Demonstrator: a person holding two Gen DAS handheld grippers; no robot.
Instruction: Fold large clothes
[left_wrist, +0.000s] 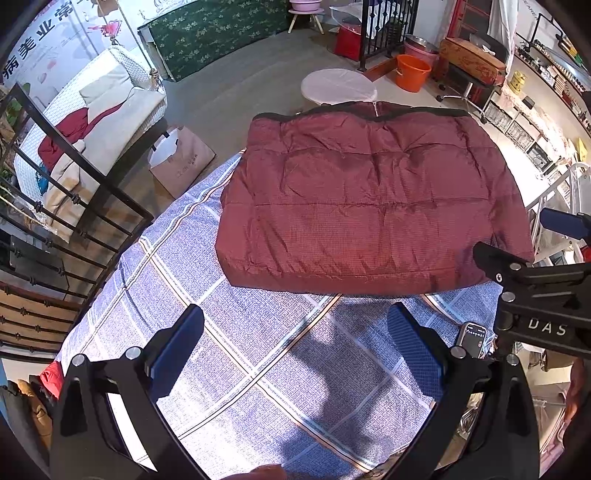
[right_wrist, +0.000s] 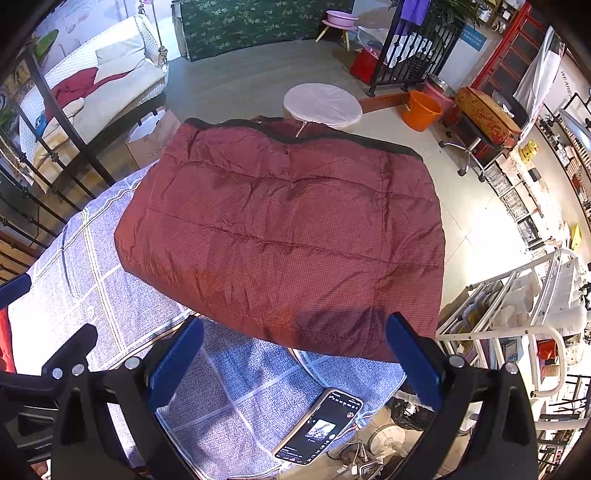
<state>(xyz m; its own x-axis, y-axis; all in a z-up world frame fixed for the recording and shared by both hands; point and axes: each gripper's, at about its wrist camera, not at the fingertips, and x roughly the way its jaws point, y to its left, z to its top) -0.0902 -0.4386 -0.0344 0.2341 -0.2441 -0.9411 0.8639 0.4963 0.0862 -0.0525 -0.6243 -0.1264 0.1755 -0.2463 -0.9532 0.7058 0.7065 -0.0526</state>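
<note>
**Maroon quilted jacket folded flat on table, both tools open above it**

Maroon quilted puffy jacket (left_wrist: 369, 199) lies folded into a wide rectangle on the far half of the table, dark collar edge w/ zipper at its far side, near edge facing the cameras. Table is covered w/ a blue-and-white patterned cloth w/ tan grid lines (left_wrist: 229, 354); jacket's right side reaches the cloth's right edge.

L to R in left wrist view: black metal railing (left_wrist: 62, 206) off the table's left side, brown paper bag (left_wrist: 181, 162) on the floor beyond the table corner, then the left tool (left_wrist: 295, 343) w/ blue-padded fingers spread wide, nothing between them, held over bare cloth just short of the jacket's near edge. Smartphone w/ lit screen (left_wrist: 472, 338) lies at the cloth's right edge. Right tool's black body enters at far right of that view.

Right wrist view: right tool (right_wrist: 295, 350) also wide open, holding nothing, over the jacket's near right corner. Phone lies on the cloth near the table's edge, apart from the jacket. White wire rack (right_wrist: 535, 317) stands right of the table.
</note>
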